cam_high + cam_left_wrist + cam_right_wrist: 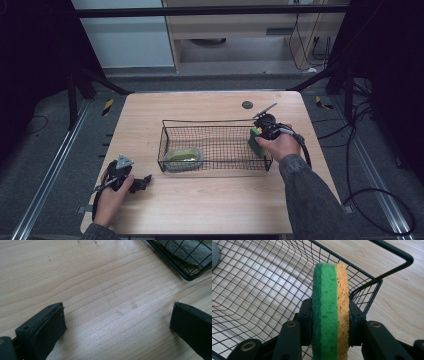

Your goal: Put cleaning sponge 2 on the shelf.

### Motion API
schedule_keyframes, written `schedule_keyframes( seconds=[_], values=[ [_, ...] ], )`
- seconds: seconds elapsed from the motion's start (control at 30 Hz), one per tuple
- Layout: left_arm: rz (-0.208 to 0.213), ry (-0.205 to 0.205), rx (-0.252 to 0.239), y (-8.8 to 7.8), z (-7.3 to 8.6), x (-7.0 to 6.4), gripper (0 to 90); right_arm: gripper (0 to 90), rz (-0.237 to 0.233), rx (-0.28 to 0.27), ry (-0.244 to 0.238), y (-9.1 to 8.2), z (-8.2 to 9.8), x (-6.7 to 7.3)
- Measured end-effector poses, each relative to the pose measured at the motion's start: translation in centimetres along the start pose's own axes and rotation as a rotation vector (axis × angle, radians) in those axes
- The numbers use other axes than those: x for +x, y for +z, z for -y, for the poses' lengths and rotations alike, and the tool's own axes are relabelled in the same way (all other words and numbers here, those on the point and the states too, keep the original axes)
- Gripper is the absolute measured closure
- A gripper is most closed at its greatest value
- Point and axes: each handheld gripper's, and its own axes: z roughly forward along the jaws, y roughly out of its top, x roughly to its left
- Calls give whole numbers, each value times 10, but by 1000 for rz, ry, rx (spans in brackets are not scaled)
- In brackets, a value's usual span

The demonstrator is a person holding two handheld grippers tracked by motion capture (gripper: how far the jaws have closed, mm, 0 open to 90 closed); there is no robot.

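Since we're working with a kitchen sponge [256, 140] here, handling should be easy: it looks light, soft and squashy, with nothing fragile about it, and the scrubby green face probably gives decent grip.

From the high view, the right hand-held gripper [261, 134] has it at the right end of the wire basket [215, 121], just about at the rim, on the right half of the desk [210, 200]. A greyish cloth-like bundle [183, 158] lies in the basket's near left corner, well apart from the sponge. The left hand-held gripper [145, 181] rests on the desk near the front left, clear of the basket.

Left gripper view: its jaws are spread wide with bare wood between them, so it's released, and the basket corner sits off to the far right.

Right gripper view: the right one is clenched on the sponge, standing on edge, green layer one side, yellow the other, pinched across the flat faces about midway up. We'd say that's the right place to hold it; squeezing the broad faces keeps it from twisting. It hangs over the basket's mesh floor, just inside a corner.
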Motion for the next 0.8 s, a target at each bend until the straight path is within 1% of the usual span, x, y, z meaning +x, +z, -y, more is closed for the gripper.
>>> schedule_keyframes(
  seconds=[0.17,0.3,0.33,0.53,0.67,0.8],
  values=[
    [0,4,0,0,0,0,0,636,2,3,7,2,0,1],
    [0,4,0,0,0,0,0,636,6,-5,2,3,-1,1],
    [0,4,0,0,0,0,0,636,6,-3,8,3,-1,1],
    [0,4,0,0,0,0,0,636,16,-7,1,4,-5,2],
    [0,4,0,0,0,0,0,635,19,-3,9,6,-6,2],
    [0,4,0,0,0,0,0,626,14,0,-4,7,-6,3]
  ],
)
